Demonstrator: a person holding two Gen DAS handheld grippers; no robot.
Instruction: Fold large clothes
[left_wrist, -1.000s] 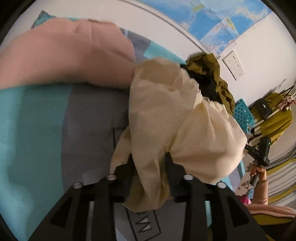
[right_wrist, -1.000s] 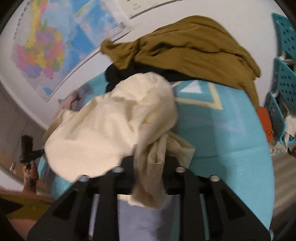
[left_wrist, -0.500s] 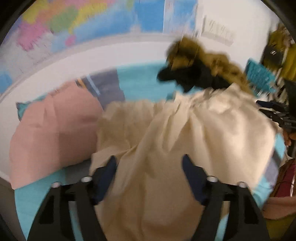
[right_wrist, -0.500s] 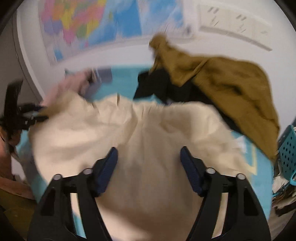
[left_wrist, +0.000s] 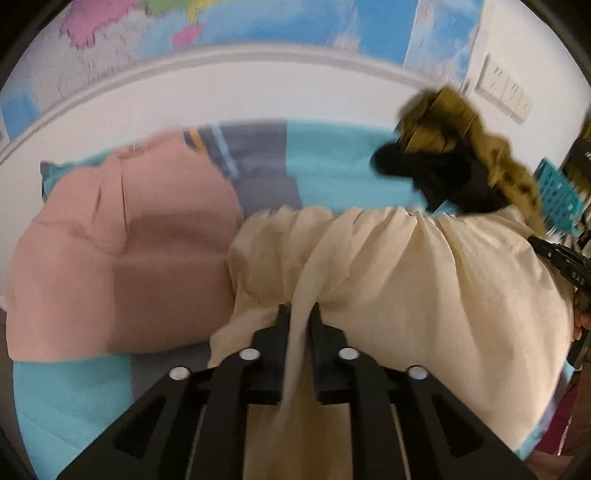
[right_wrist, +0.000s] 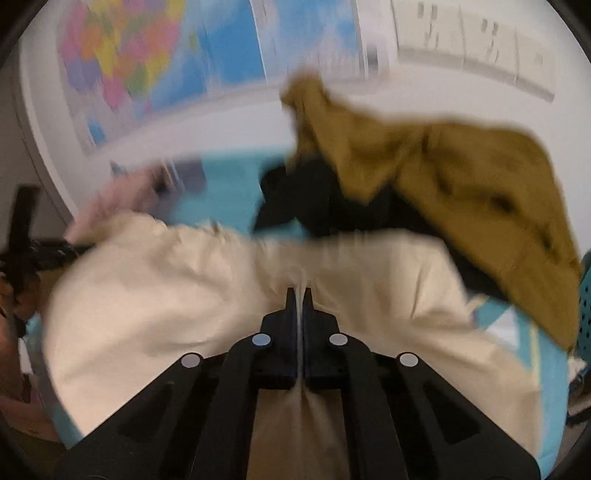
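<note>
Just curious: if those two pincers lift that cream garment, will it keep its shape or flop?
Probably flop: the cream garment bunches into soft gathers where the left gripper is closing on it. It looks thin and light, pinched to a sliver in the right gripper, so unheld parts should sag.

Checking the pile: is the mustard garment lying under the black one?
No, the mustard garment lies draped on top of the black one.

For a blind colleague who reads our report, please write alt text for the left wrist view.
The left gripper is closing on a pinched fold of a cream garment spread over a turquoise bed cover. A pink garment lies to its left, with black and mustard clothes piled behind.
</note>
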